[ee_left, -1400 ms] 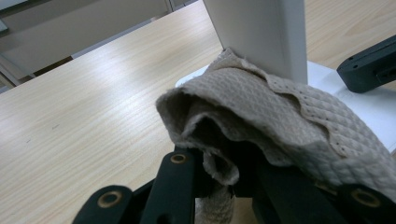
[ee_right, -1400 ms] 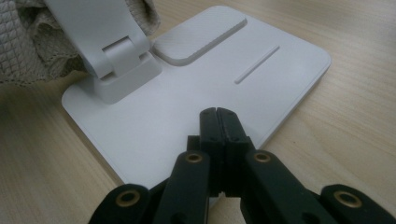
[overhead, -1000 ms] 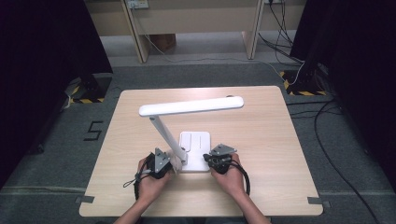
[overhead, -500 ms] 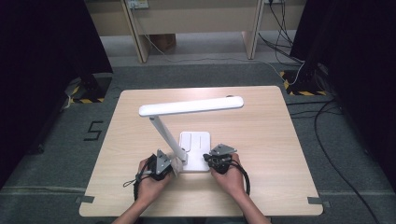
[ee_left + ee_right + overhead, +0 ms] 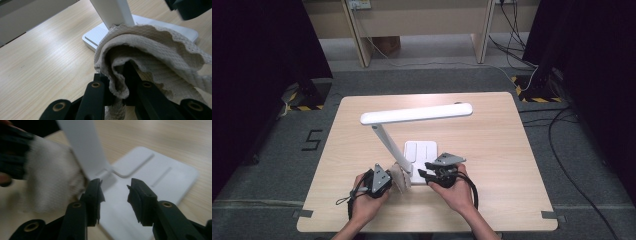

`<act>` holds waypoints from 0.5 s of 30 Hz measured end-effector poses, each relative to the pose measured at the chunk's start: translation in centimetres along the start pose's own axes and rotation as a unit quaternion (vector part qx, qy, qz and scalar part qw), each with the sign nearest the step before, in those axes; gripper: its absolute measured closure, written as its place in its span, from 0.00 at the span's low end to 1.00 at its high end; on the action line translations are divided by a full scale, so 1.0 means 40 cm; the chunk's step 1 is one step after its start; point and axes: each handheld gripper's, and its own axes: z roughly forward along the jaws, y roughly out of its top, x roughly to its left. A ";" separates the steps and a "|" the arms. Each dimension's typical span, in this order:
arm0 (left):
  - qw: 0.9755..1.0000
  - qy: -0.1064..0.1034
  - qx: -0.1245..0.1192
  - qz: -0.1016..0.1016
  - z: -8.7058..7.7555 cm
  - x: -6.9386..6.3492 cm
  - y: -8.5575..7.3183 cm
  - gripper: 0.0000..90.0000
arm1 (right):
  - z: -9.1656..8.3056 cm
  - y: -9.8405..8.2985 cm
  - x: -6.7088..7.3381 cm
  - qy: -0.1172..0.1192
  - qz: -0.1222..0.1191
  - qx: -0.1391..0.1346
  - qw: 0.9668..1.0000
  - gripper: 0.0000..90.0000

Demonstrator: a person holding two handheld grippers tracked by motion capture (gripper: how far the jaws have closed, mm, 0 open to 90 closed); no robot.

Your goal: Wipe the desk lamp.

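Grey carpet, dark curtains round a light wood table. White desk lamp stands mid-table, base toward the near edge. Left gripper clenched on a beige cloth against the lamp stem. Right gripper, jaws just opened, nothing between, over the base.

lamp stem blocks centre, table right free

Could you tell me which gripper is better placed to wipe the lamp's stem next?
Left. The left gripper is shut on the cloth, which already rests against the lamp stem. The right gripper, jaws just opened, holds nothing above the lamp base.
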 end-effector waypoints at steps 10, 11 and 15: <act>1.000 0.000 -0.004 0.006 -0.016 -0.007 0.004 0.90 | 0.029 0.038 0.106 0.054 -0.061 0.011 0.997 0.43; 1.000 0.001 -0.006 0.008 -0.017 -0.007 0.005 0.90 | 0.036 0.039 0.110 0.055 -0.069 0.013 0.996 0.42; 1.000 0.000 -0.008 0.011 -0.022 -0.007 0.005 0.90 | 0.055 0.040 0.124 0.053 -0.090 0.027 0.994 0.38</act>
